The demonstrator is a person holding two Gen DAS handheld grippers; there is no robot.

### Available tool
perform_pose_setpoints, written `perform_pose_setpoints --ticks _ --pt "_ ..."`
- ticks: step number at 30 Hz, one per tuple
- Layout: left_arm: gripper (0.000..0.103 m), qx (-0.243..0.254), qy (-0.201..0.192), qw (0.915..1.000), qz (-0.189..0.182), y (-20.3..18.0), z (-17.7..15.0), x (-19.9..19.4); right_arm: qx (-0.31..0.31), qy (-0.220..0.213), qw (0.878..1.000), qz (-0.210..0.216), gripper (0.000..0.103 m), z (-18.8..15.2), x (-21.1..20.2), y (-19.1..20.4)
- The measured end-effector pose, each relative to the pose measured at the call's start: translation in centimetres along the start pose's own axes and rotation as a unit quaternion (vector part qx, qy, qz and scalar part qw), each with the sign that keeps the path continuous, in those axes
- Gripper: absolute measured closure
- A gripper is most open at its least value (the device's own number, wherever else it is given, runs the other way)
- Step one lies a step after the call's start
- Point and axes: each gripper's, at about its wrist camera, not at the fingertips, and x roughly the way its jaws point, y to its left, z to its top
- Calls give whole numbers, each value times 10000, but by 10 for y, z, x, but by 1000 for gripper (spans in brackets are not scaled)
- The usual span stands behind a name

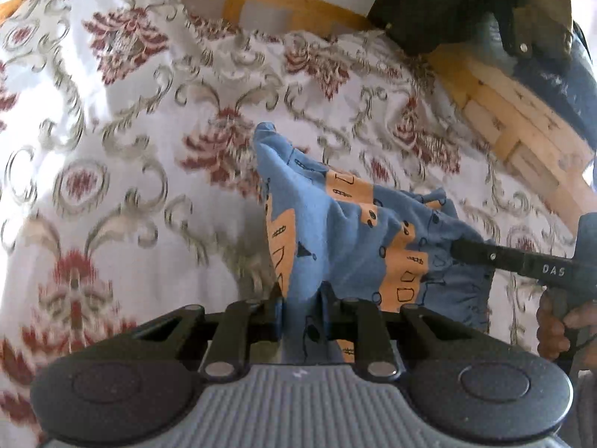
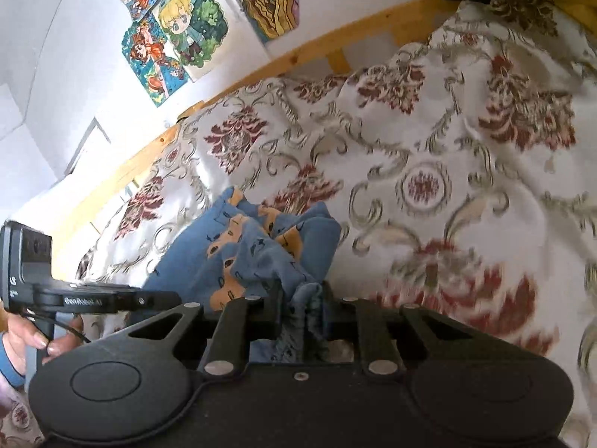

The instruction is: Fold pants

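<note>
Bunching between your two grippers, the pants (image 1: 347, 231) are a small blue pair printed with orange blocks and black outline drawings, crumpled and hanging in folds above the bed cover (image 1: 123, 149), which is white with red and grey floral scrolls. One peak of cloth rises on the far side in the left wrist view, while the rest drapes down and right towards your other tool.

Your left gripper (image 1: 301, 310) has its two fingers drawn in close on a fold of the blue cloth, which runs down between them. Your right gripper (image 2: 301, 308) is likewise nearly closed, pinching a gathered, ruffled edge of the pants between its fingers. Both tools point out over the bed.

From the left wrist view you see the right gripper (image 1: 485, 255) coming in from the right edge, its tip buried in the cloth, with your right hand (image 1: 563, 332) wrapped around its handle. That view also shows a wooden bed frame (image 1: 503, 123) at the far right and dark clothing (image 1: 466, 3) heaped at its far corner.

From the right wrist view you see the left gripper (image 2: 141, 300) side-on at the near left, your left hand (image 2: 48, 339) on its grip, and a white wall with colourful cartoon drawings (image 2: 171, 33) pinned above the bed rail.
</note>
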Motion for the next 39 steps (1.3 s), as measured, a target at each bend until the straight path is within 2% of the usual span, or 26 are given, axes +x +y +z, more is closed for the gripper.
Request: perform_pose_setpoints --ticks 7,12,21,30,31,36,37,39 --pt "83 49 -153 9999 -65 15 47 24 -419 108 9991 7 84 58 38 -10" --pt "83 -39 -203 9996 -185 30 66 45 -718 321 9968 -106 84 86 68 -20" --pt "83 -359 170 9988 -277 56 56 91 -268 748 9966 -218 84 74 109 -54" --pt "82 -311 244 9987 -328 63 51 96 -213 783 9964 -229 82 70 111 -56" --pt "81 -307 256 9987 -326 62 52 95 -222 772 9965 -246 79 70 111 -55" --pt "75 -571 276 9976 -265 63 56 90 -493 513 9966 -406 52 69 96 -41" --pt "71 -618 243 9974 -266 62 56 87 -554 463 9964 -455 43 68 92 -38" --pt "57 -633 144 9977 -201 58 57 79 -677 352 9955 -558 37 65 82 -29"
